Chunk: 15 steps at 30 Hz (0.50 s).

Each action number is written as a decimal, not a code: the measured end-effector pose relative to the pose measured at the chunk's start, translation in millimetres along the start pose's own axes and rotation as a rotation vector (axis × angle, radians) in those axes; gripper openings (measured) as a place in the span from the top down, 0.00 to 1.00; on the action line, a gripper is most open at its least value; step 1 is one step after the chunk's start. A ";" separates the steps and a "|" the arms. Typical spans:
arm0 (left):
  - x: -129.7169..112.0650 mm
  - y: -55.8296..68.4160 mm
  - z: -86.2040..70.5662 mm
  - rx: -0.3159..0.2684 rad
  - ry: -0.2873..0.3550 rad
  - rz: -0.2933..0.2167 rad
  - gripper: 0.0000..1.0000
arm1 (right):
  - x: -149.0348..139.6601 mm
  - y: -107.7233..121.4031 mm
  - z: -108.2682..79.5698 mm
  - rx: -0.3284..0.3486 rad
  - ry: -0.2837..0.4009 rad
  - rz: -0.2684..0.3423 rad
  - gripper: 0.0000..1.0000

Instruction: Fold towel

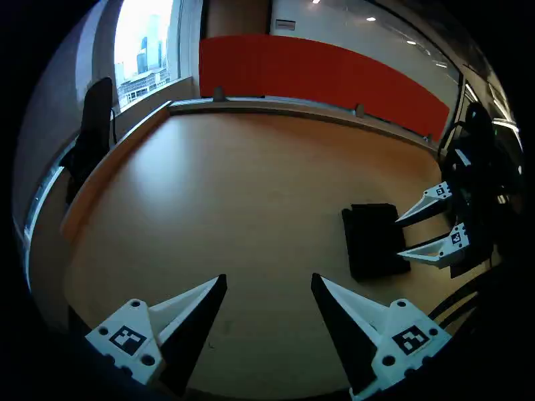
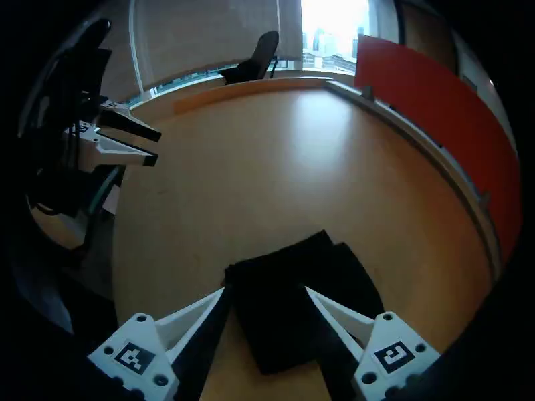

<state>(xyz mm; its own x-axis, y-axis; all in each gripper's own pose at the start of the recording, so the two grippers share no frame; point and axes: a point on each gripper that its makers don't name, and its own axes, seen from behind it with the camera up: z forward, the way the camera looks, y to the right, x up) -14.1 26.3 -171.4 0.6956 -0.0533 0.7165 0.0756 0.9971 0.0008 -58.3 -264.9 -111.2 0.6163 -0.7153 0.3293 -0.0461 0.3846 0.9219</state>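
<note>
**On the tabletop, a folded dark towel lies at the right gripper's fingertips**

Across both views stretches a broad wooden tabletop [image 1: 234, 200] [image 2: 301, 154] with a raised rim at its far edge. Behind that rim runs a long red panel [image 1: 321, 73] [image 2: 455, 127]. Beside the panel a bright window [image 1: 144, 47] [image 2: 334, 30] looks out on city buildings. A dark office chair [image 1: 93, 134] [image 2: 257, 57] stands just beyond the tabletop's edge, near the window.

The towel [image 1: 374, 240] [image 2: 294, 301] is black and lies flat on the tabletop, folded into a compact rectangle with layered edges showing.

In the right gripper view, the right gripper [image 2: 267, 289] has its fingers apart, one on each side of the towel's middle, with the cloth spread between and under them. I cannot tell whether they touch it. In the left gripper view, the same right gripper [image 1: 399, 237] comes in from the side with its tips at the towel's edge.

The left gripper [image 1: 267, 277] [image 2: 158, 148] is well apart from the towel, over bare wood, and its fingers are spread with nothing between them.
</note>
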 end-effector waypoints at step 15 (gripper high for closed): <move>1.6 3.6 0.9 -0.007 0.005 0.007 0.06 | -26.4 -3.4 -3.8 -0.028 -0.020 0.047 0.26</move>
<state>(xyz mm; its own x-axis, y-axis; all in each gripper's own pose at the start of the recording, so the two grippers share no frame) -13.4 29.8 -169.6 0.6995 -0.0466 0.7131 0.0756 0.9971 -0.0089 -71.4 -245.1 -123.8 0.5981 -0.7075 0.3765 -0.0523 0.4343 0.8992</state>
